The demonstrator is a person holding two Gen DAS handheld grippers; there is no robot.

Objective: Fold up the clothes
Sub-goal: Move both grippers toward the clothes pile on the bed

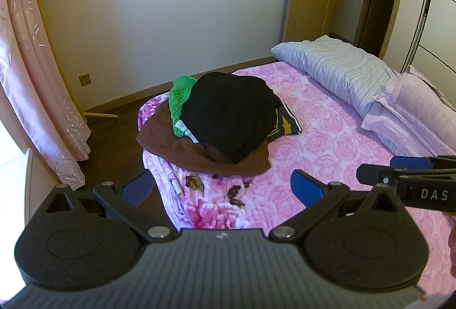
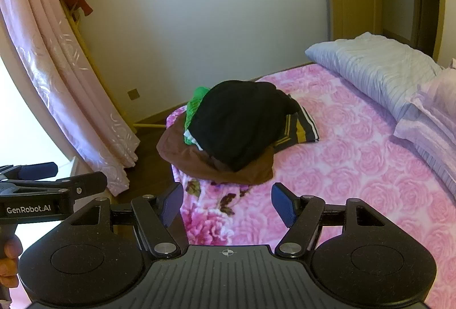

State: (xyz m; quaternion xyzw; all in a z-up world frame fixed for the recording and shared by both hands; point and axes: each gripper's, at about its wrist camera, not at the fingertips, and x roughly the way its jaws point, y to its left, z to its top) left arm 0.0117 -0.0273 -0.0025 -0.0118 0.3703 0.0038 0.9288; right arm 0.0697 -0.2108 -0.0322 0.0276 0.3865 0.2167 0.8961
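one wide bed (image 1: 336,132) under a pink rose-print blanket fills the room's middle, and everything else is placed from it. along the bed's far right side lie a grey striped pillow (image 1: 339,72) and, nearer, a lilac pillow (image 1: 413,109). at the bed's near left corner sits the clothes pile (image 1: 219,121) — a black garment (image 1: 230,112) on top, a brown garment (image 1: 176,143) spread beneath it, a green knit (image 1: 179,98) tucked at its left, a striped piece (image 1: 285,123) poking out at its right. the left gripper (image 1: 222,189) hangs above the bed's near edge, released, nothing between its blue pads. the right gripper (image 2: 226,205) hangs beside it — likewise spread and empty, short of the pile.
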